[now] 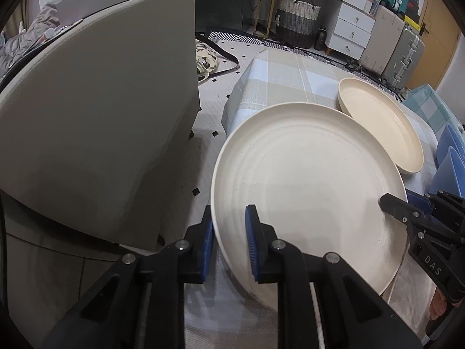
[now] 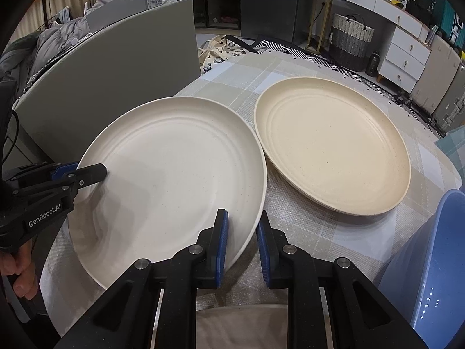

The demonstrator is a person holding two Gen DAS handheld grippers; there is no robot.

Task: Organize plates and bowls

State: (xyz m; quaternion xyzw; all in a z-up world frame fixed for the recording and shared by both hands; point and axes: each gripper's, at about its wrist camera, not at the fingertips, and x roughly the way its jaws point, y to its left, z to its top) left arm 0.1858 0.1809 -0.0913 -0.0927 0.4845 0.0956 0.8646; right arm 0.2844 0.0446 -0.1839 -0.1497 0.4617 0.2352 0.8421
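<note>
White and faintly speckled, the large plate [image 2: 165, 180] sits on the checked cloth of the desk [image 2: 305, 232], held at two opposite points of its rim and apparently raised a little at the near side. The left gripper [image 1: 229, 232] has its blue-padded fingers [image 1: 251, 238] closed on the plate's left rim, one pad inside and one outside the edge. The right gripper [image 2: 242, 242] does the same at the near right rim, its fingers [image 2: 222, 241] pinching the lip from both sides. Just to the right of the white plate and a little farther away lies the cream plate [image 2: 331, 148], flat on the cloth, its near-left rim almost touching the white one; whether the two rims touch or overlap I cannot tell. A blue bowl [image 2: 433, 261] stands at the near right edge of the desk, close beside the right hand's side. The coming move, as I judge it, turns on this: the cream plate lies to the right and slightly beyond the held plate, so the white one must rise clear of that rim and travel right to stack, and the right gripper is the nearer hand to that target. Both plates are round, so no long axis matters; keeping the held plate level between the two grips does.
</note>
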